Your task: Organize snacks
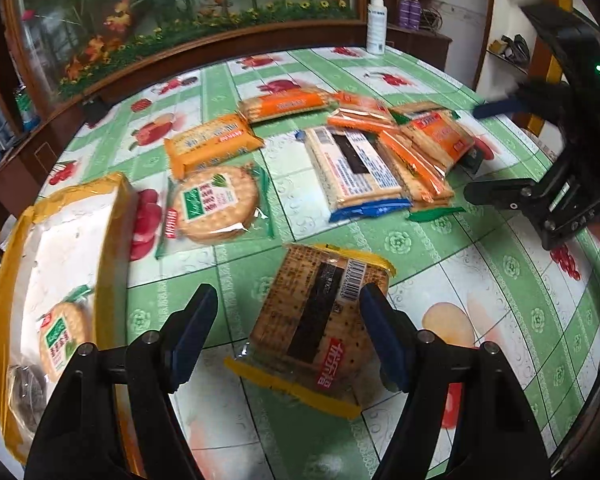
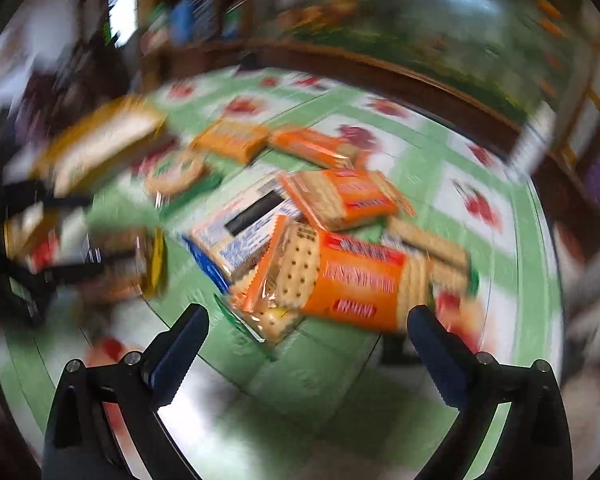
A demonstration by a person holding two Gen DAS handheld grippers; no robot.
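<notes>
My left gripper (image 1: pixel 288 316) is open, its fingers on either side of a yellow-edged cracker pack (image 1: pixel 316 324) lying on the table, not closed on it. A yellow-rimmed box (image 1: pixel 68 232) at the left holds a round cracker pack (image 1: pixel 62 340). Another round cracker pack (image 1: pixel 216 208) lies beside the box. A pile of orange packs (image 1: pixel 420 148) and a blue-edged pack (image 1: pixel 352 172) lies mid-table. My right gripper (image 2: pixel 308 328) is open and empty, just short of an orange cracker pack (image 2: pixel 352 280). It also shows at the right of the left wrist view (image 1: pixel 496 152). The right view is blurred.
The table has a green and white fruit-print cloth (image 1: pixel 480 280). Two more orange packs (image 1: pixel 212 144) (image 1: pixel 288 104) lie farther back. A white spray bottle (image 1: pixel 377 24) stands at the far edge by a wooden-framed glass panel (image 1: pixel 180 8). Shelves stand at the right.
</notes>
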